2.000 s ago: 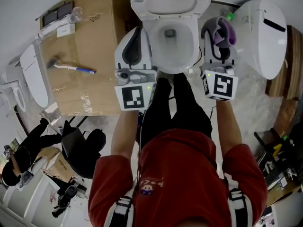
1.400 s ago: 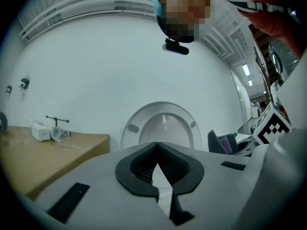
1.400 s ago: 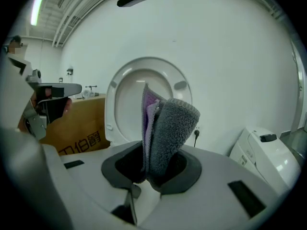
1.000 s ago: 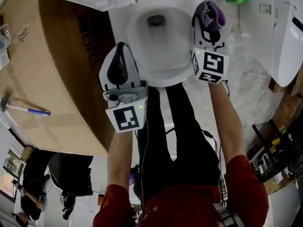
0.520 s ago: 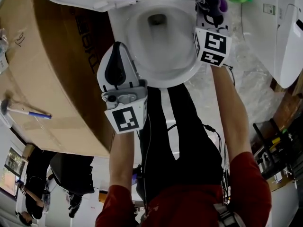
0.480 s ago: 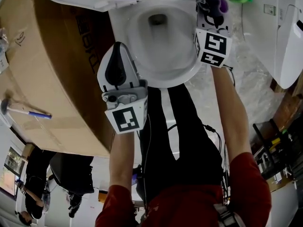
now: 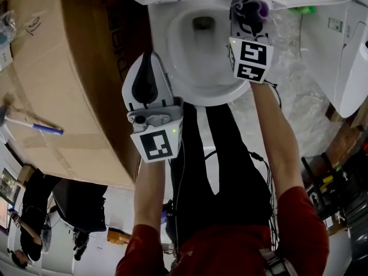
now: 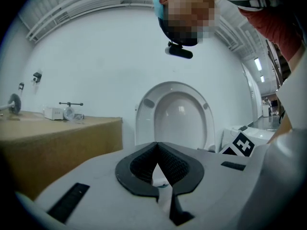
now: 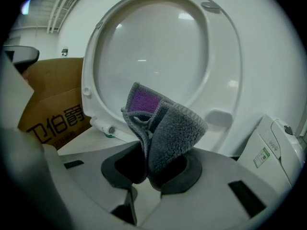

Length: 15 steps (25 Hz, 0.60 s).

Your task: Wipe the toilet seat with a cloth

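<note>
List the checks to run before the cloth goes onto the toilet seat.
1. Cloth gripped: ok. Right gripper is shut on the grey-and-purple cloth.
2. Left gripper empty: ok. Jaws together, nothing between them.
3. Toilet lid raised: ok.
4. Cloth touching the toilet rim: not ok. Its free end stands in the air, facing the lid.
5. Seat ring up or down: cannot tell.

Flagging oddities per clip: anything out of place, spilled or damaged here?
A hammer lies on the cardboard box left of the toilet, odd for a wiping job. Nothing looks spilled or broken.
</note>
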Motion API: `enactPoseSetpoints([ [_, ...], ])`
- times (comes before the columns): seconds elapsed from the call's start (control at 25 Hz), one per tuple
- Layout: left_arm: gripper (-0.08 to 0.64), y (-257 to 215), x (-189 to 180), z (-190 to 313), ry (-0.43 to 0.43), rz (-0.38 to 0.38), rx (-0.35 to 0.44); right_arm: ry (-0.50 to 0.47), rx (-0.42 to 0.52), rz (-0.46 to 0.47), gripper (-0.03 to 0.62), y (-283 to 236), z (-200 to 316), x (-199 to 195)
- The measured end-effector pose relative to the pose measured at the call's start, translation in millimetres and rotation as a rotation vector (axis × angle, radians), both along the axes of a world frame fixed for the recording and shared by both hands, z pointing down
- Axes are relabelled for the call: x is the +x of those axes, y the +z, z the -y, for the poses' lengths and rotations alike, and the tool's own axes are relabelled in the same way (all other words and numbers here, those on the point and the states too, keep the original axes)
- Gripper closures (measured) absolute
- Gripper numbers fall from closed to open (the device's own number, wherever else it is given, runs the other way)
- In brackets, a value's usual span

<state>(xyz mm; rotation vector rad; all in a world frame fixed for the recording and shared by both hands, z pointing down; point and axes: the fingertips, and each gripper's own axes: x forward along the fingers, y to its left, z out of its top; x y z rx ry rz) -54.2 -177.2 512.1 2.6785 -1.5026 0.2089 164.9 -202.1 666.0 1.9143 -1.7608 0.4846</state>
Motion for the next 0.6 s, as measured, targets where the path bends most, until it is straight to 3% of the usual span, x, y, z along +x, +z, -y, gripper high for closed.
enactPoseSetpoints([
  [0.28,0.548,7,-35,-5,-0.038,0.008,-0.022,-0.094,-0.047,0.030,0.509,11,22,-67],
  [0.6,0.548,5,-68,-7,-0.073,-0.010,-0.034,-0.252,-0.035,0.036,0.509,-3,61,-152],
])
